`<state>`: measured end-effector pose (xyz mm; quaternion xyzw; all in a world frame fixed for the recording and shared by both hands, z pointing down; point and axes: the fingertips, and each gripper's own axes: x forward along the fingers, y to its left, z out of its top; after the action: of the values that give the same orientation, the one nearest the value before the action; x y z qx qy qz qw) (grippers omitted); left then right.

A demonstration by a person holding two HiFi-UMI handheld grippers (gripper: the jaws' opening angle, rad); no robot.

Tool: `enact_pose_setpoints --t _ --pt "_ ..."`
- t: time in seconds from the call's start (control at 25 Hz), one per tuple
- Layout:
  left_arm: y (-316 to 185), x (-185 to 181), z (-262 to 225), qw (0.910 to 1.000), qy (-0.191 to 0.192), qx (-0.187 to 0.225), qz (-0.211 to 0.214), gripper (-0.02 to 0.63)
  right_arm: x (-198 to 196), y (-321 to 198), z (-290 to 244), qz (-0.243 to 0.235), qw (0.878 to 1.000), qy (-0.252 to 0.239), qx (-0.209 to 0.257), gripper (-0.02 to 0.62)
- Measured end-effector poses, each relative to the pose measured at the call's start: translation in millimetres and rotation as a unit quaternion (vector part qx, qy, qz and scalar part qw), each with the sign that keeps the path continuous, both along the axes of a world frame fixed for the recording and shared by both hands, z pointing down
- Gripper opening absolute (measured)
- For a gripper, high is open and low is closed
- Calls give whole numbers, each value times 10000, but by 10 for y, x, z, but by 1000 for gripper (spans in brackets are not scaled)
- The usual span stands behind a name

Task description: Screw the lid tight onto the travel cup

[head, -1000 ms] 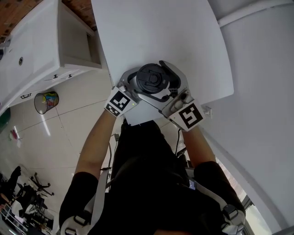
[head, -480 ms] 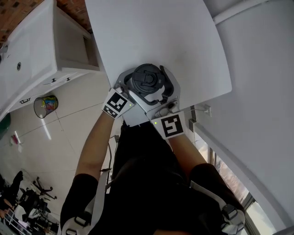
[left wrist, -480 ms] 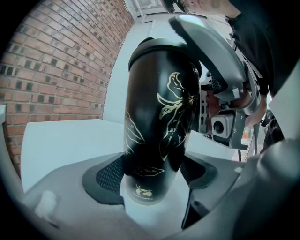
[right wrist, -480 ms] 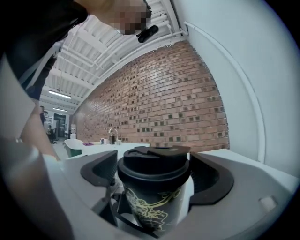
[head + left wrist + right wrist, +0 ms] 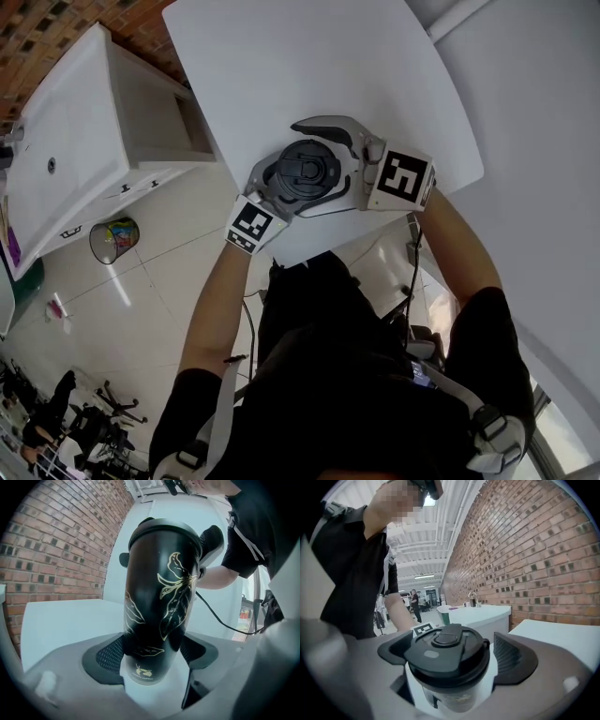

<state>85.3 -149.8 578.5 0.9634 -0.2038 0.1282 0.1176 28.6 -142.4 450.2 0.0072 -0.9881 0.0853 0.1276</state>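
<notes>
The right gripper (image 5: 454, 658) has swung round the travel cup (image 5: 159, 597). A second ago it came at the cup from the person's side; now it reaches in from the cup's right, level with the rim. Its jaws have just been opening and stand wide with the lid (image 5: 306, 171) between them. A gap shows on at least one side, so nothing is pinched. I read this as a fresh bite being set up after one twist, which suggests the lid is seated on the threads but not yet fully tight. The left gripper (image 5: 152, 656) is clamped on the cup's lower body with both pads pressed to it, bracing it as before.

Under the cup lies the table (image 5: 309, 66), white, smooth and matt, with rounded corners. The cup itself is a tall tapered tumbler, wider at the top than at the base. It is glossy black, with a gold line drawing of leaves and a flower and a small gold emblem near its foot. The lid on top of it is round black plastic, duller than the body, with a thick overhanging rim. The pads (image 5: 108, 654) on either side of the cup are dark, finely meshed insets in smooth grey shells. Smallest is a flip tab (image 5: 446, 637) at the lid's centre, rounded and raised.
</notes>
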Motion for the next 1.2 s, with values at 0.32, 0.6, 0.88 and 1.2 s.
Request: enact_pose_setpoints --t 0.32,0.6,0.88,1.2 --pt "10 6 -8 10000 0 9 12 374 -30 -25 -1 699 9962 -130 501 500" --pt "12 7 -16 10000 7 6 23 374 56 -69 -74 1635 9839 -301 652 476" --pt "15 -9 -20 10000 14 -8 22 374 135 -118 -103 2915 9531 -547 595 462" --pt "6 -12 -14 10000 3 4 28 374 246 1 4 4145 9064 -668 471 446"
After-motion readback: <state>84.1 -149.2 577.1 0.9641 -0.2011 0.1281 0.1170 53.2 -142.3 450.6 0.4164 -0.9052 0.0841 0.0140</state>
